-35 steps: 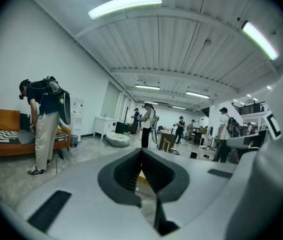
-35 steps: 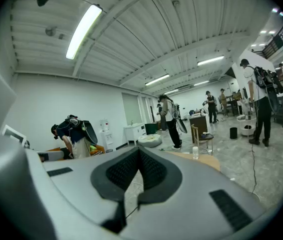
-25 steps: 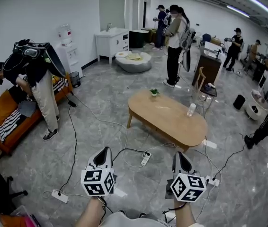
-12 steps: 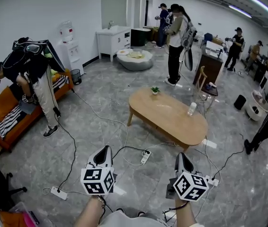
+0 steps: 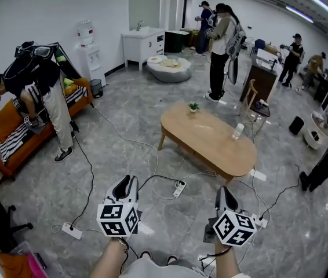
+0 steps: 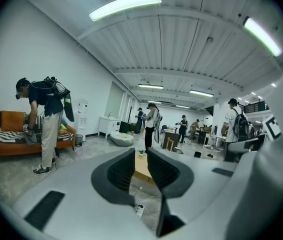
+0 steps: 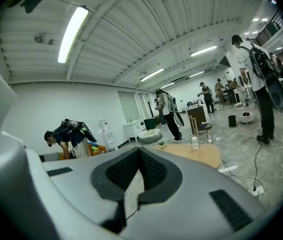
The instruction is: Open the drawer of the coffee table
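Well short of the coffee table (image 5: 210,141), two grippers are held out over the grey stone floor (image 5: 129,106); the left gripper (image 5: 130,180) has its jaws just parting, a narrow slit between the ribbed pads with nothing in it, only floor and a strip of the distant tabletop showing through; the right gripper (image 5: 224,190) has its jaw tips pressed together and grips nothing; the oval wooden table stands ahead of both, well apart from them, more in line with the right gripper than the left; its drawer cannot be made out from this side; a small potted plant (image 5: 193,106) sits at the table's far end and a clear bottle (image 5: 237,131) near its right edge; a white power strip (image 5: 179,188) and loose cables lie on the floor between the grippers and the table; far to the left of the left gripper, a person (image 5: 39,91) bends over an orange sofa (image 5: 7,133).
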### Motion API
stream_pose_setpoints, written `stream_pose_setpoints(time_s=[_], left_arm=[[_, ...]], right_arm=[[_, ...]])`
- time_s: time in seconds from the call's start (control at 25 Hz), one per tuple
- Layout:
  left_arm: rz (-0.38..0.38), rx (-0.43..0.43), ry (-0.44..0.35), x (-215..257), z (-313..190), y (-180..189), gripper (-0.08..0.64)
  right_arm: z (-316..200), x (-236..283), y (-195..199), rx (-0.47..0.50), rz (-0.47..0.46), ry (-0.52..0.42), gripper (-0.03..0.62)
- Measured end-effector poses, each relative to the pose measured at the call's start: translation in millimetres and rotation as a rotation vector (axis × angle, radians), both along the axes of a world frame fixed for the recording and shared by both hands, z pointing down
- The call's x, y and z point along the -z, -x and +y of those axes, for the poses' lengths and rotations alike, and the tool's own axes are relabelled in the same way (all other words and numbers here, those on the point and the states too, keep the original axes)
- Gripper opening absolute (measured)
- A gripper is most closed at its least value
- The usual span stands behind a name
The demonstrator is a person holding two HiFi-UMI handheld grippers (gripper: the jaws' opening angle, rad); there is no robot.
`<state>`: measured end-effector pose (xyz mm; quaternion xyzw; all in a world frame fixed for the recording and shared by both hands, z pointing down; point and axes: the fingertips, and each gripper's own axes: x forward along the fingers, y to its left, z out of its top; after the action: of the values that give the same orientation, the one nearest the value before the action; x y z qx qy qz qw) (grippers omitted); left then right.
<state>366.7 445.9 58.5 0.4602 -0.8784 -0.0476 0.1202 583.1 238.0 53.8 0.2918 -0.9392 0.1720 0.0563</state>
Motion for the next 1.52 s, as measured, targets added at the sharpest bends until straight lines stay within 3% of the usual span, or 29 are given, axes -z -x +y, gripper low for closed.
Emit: stream_pose_setpoints(time_s=[0.76, 1.52], left_arm=[[-0.027, -0.036, 0.016, 3.4, -6.9, -2.6, 0.224], [-0.042, -0.135, -0.001, -0.6, -16.5, -9.8, 0.467]], right_arm=[[-9.9, -1.7, 2.6, 0.005, -0.002, 0.013, 0.0], [-15.6, -2.7, -0.6, -0.012, 0.0, 0.011, 0.0]])
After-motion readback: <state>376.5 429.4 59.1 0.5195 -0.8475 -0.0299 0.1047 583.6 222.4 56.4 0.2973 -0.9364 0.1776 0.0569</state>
